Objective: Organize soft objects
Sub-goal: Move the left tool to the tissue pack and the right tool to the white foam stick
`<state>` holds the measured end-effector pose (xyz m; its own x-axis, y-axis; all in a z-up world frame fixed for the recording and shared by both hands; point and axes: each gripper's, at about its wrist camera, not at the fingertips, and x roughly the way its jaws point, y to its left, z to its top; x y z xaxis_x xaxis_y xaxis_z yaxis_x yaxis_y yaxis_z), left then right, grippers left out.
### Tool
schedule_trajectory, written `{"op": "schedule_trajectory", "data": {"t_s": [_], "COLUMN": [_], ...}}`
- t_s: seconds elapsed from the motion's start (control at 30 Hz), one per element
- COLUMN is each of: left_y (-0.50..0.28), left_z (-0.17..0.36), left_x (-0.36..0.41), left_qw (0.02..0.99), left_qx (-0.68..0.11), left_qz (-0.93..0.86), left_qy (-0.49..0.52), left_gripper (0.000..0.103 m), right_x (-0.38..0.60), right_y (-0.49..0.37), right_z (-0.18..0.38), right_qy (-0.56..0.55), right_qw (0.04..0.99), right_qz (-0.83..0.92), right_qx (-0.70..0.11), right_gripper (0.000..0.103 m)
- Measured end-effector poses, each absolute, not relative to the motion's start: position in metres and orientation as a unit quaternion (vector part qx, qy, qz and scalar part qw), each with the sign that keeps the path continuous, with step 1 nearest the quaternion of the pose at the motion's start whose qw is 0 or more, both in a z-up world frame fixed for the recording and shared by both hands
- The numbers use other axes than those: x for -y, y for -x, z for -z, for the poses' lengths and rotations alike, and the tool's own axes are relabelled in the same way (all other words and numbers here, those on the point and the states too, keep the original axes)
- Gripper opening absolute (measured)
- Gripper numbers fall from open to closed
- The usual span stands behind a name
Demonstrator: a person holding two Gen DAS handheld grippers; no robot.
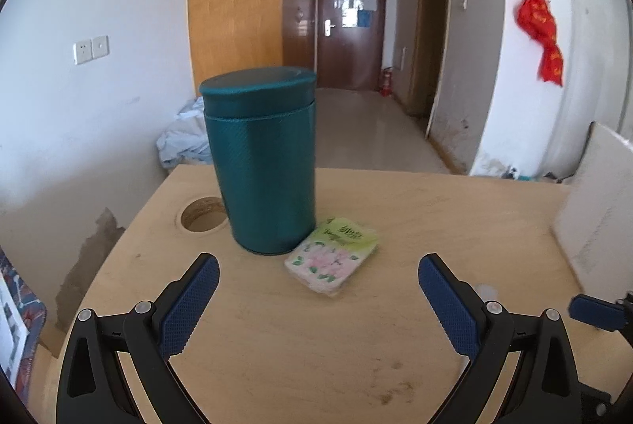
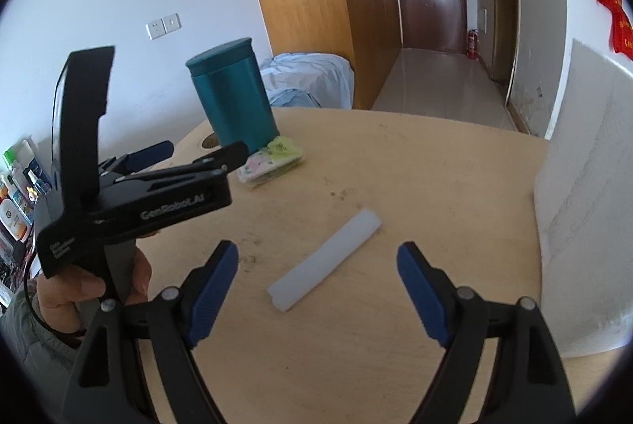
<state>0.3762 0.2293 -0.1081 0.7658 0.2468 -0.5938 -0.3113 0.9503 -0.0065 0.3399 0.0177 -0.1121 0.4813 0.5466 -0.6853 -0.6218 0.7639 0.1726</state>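
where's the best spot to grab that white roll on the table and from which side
Grip the white roll at its middle, coming from above with the right gripper, fingers either side of its width. It lies flat and diagonal on the table, so turning the wrist to match would likely help.
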Motion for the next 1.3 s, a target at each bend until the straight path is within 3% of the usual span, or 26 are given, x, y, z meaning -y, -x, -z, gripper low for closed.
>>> {"op": "schedule_trajectory", "data": {"t_s": [0.83, 1.3], "left_y": [-0.397, -0.424], "left_z": [0.12, 0.141], "left_x": [-0.234, -0.247], "left_qw": [0.934, 0.908], "left_qx": [-0.334, -0.397], "left_qz": [-0.123, -0.121], "left_qy": [0.033, 0.058], "left_gripper": [0.101, 0.101], "right_x": [-0.04, -0.037], "right_y": [-0.353, -0.352], "right_z": [0.146, 0.143], "right_qy": [0.081, 0.072], "right_qw": [0.849, 0.843], "right_qz": [-0.289, -0.303], "right_qx": [-0.435, -0.438], "right_gripper": [0.086, 0.086]}}
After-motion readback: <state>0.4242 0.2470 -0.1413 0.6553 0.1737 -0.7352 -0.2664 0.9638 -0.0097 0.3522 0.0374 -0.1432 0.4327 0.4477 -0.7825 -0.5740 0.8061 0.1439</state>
